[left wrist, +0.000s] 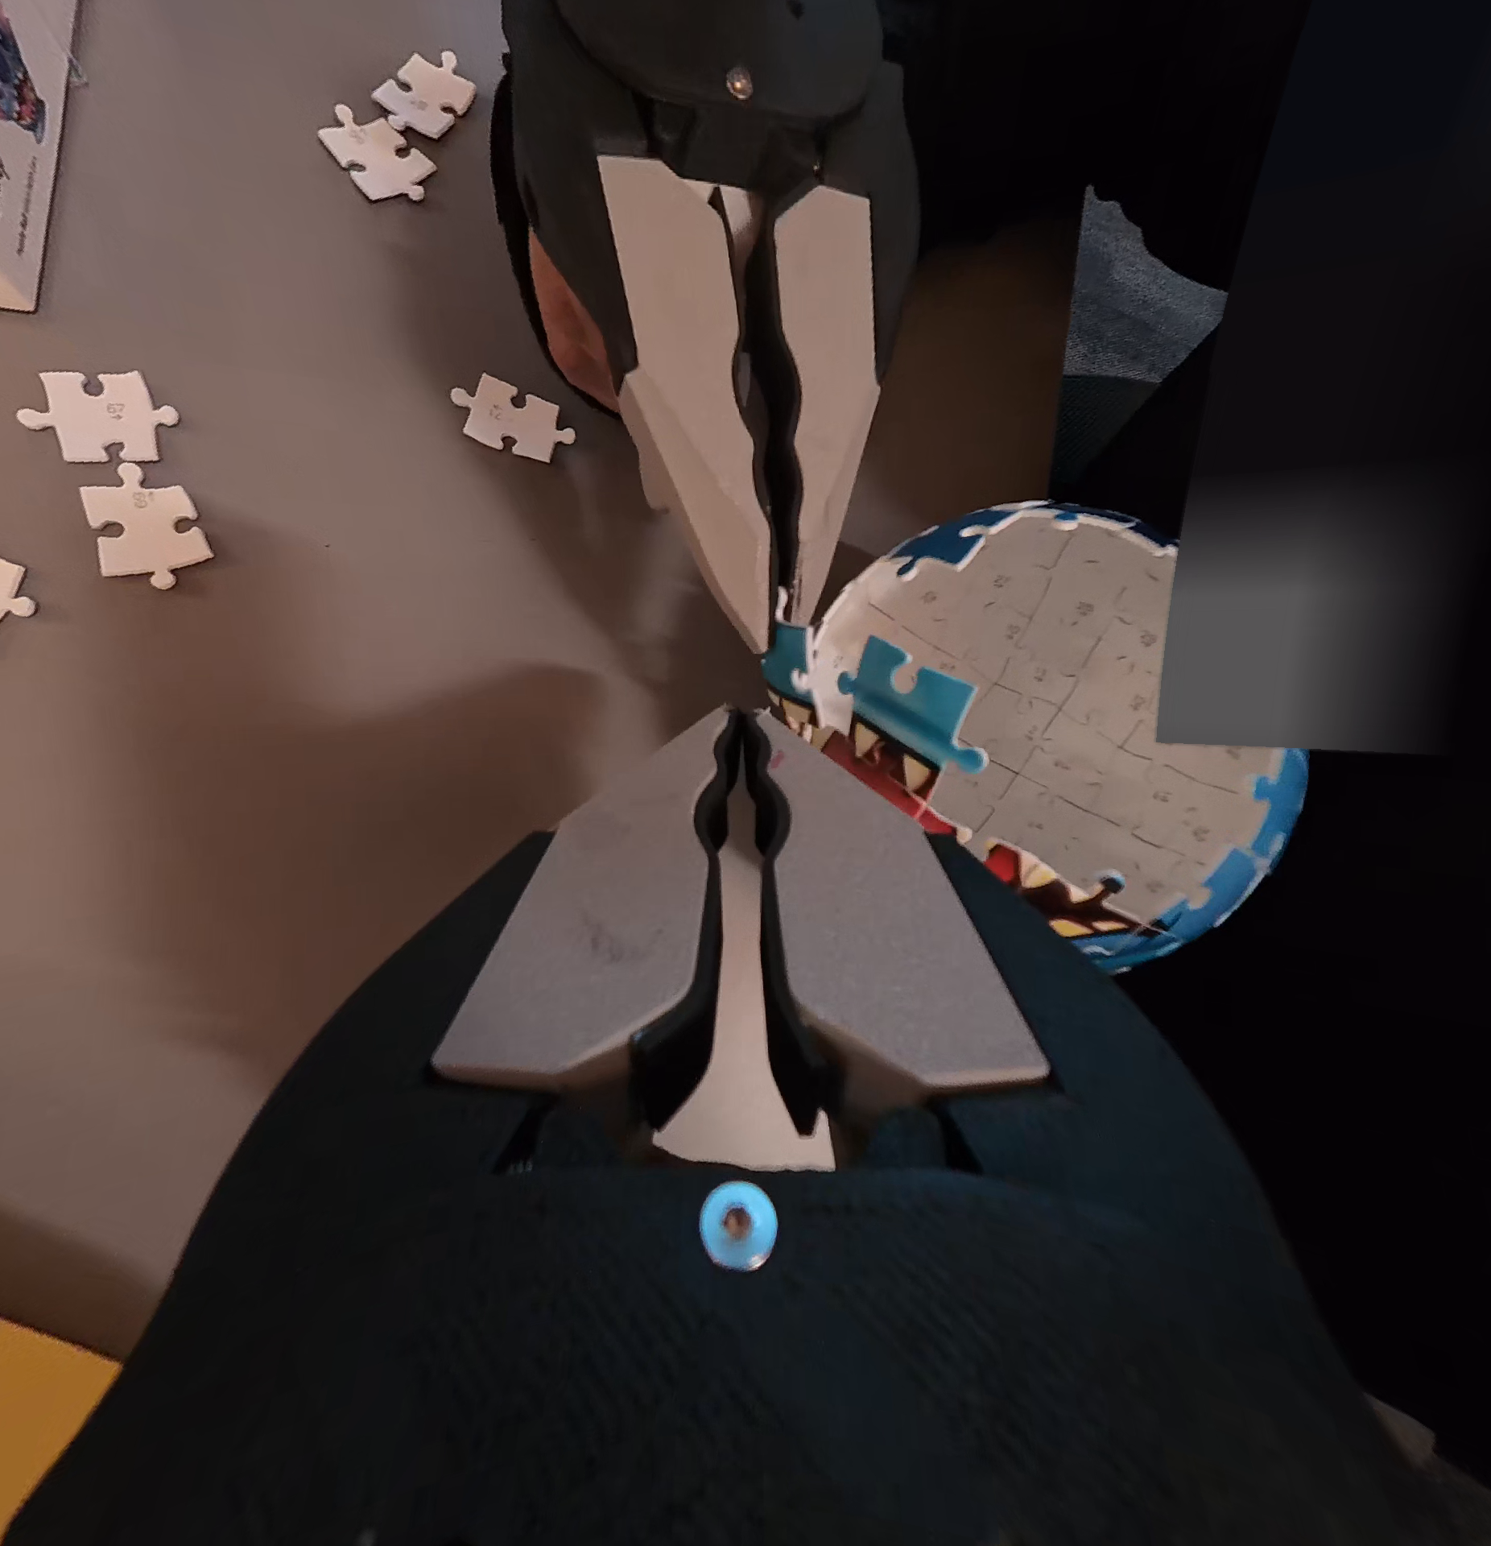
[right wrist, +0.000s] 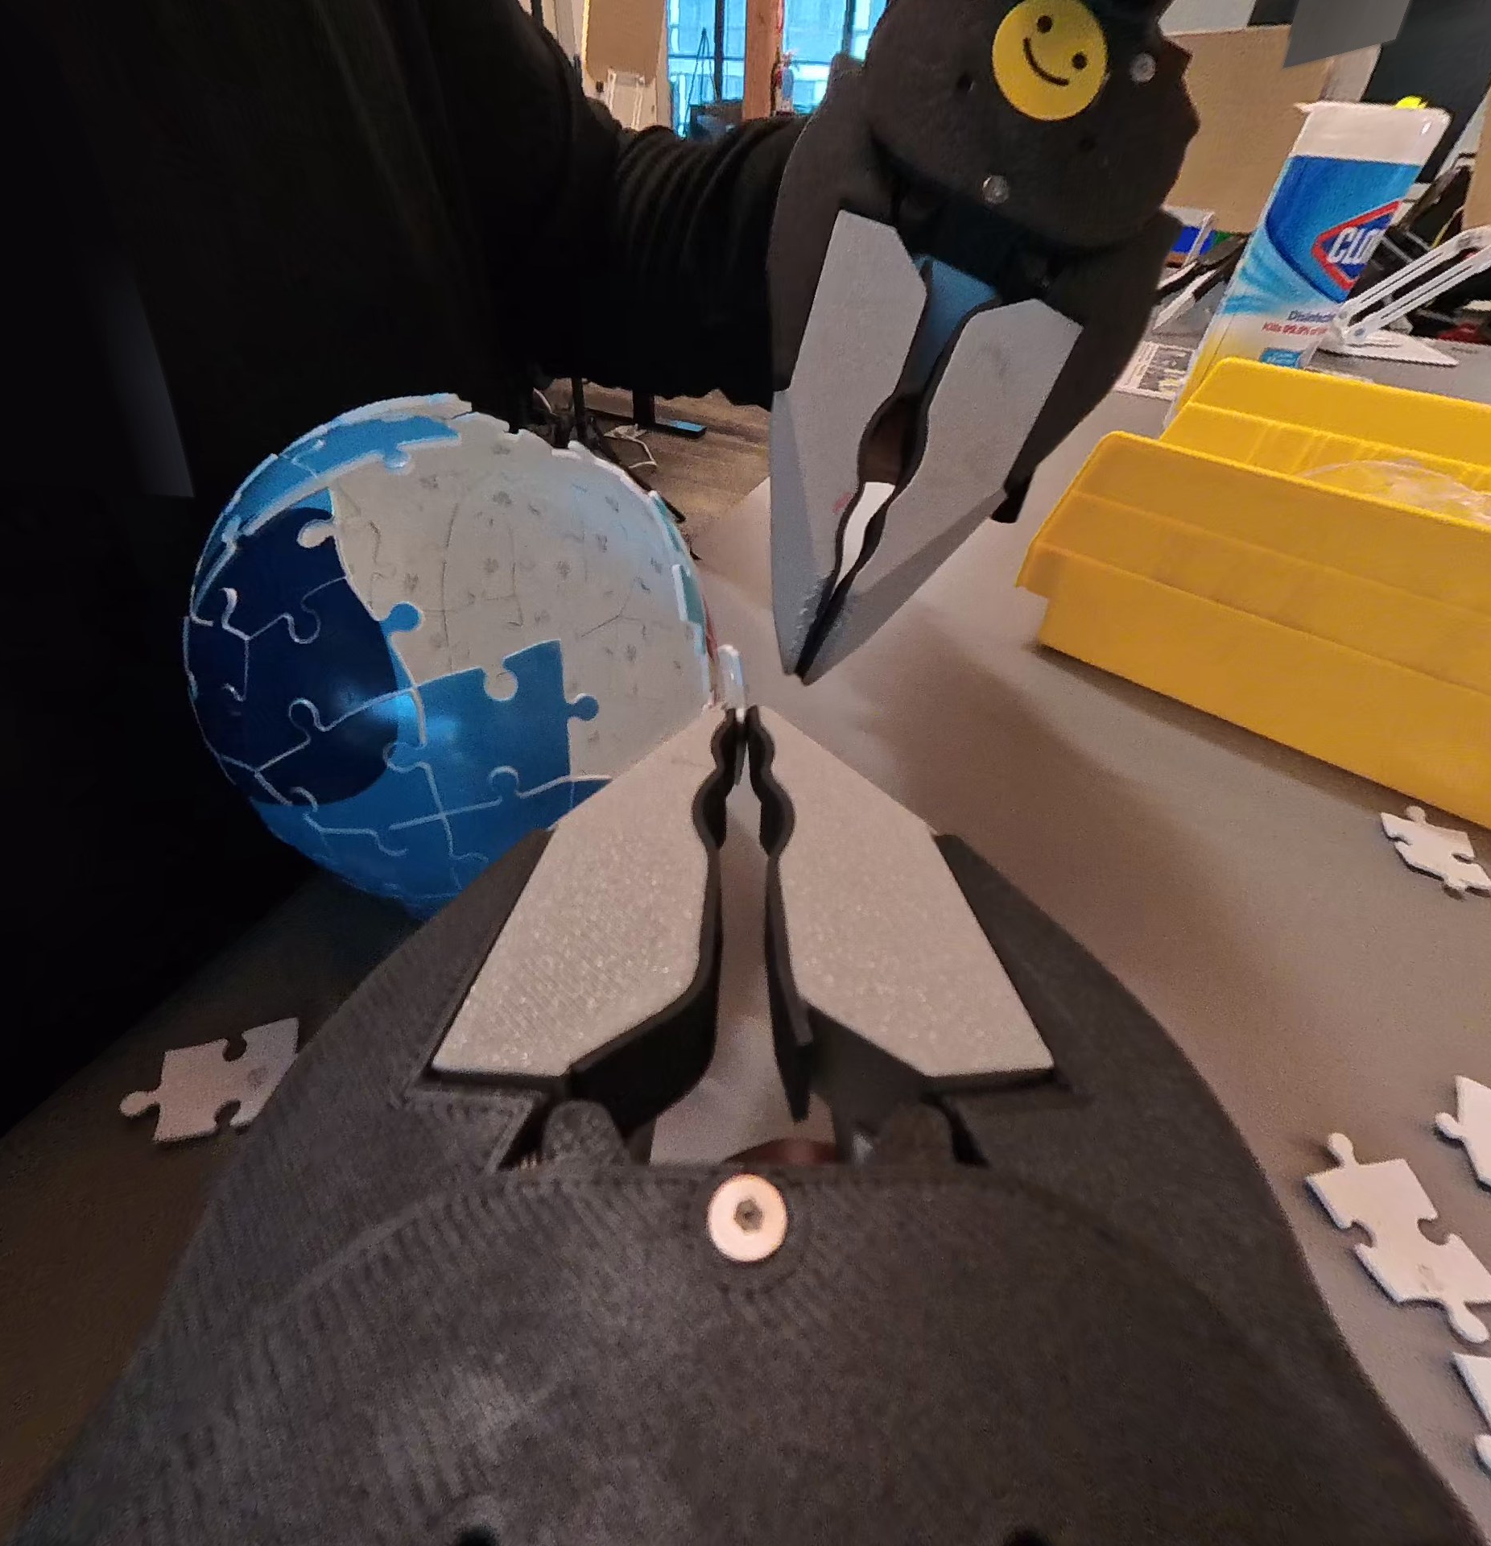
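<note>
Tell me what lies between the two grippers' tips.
Only a small white puzzle piece, pinched in the right gripper and sticking out toward the left gripper, beside the puzzle ball. Both wrist views show it.

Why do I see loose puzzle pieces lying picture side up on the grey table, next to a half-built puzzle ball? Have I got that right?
Nearly. The loose puzzle pieces lie blank white side up, not picture side up; the left wrist view shows this most clearly. They do lie on the grey table, with the half-built puzzle ball close by.
</note>
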A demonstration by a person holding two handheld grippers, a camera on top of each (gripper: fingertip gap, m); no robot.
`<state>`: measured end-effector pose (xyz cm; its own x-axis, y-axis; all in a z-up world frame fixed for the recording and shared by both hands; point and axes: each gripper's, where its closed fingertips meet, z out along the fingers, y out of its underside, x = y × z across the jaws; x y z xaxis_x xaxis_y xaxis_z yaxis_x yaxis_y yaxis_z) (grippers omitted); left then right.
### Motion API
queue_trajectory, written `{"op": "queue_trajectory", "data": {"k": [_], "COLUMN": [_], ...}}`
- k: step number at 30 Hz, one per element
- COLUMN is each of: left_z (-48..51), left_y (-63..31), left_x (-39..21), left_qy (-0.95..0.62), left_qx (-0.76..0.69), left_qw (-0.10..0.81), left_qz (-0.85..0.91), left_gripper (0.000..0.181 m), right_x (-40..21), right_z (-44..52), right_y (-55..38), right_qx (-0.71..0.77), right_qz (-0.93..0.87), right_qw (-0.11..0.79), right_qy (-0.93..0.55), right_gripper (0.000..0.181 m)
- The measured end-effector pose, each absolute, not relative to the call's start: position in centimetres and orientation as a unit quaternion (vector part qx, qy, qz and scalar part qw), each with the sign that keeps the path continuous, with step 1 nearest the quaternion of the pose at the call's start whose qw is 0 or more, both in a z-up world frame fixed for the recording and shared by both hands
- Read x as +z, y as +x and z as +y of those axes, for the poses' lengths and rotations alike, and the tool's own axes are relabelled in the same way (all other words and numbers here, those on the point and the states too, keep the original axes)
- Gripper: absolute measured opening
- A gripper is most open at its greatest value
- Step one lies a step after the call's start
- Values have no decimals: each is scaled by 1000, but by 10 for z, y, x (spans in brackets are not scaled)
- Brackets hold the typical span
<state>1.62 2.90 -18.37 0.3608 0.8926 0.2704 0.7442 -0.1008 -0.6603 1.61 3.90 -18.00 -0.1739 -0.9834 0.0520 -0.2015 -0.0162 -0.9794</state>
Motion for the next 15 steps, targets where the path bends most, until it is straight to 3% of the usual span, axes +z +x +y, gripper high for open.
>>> {"op": "queue_trajectory", "data": {"k": [15], "left_z": [35], "left_y": [16], "left_x": [-180], "left_qy": [-741], "left_qx": [86], "left_qw": [386], "left_qz": [-542], "left_gripper": [0], "right_x": [-177], "right_z": [48], "right_y": [18], "right_qx": [-501], "right_qz": [556], "right_qw": [402], "right_qy": [-527], "right_gripper": [1]}}
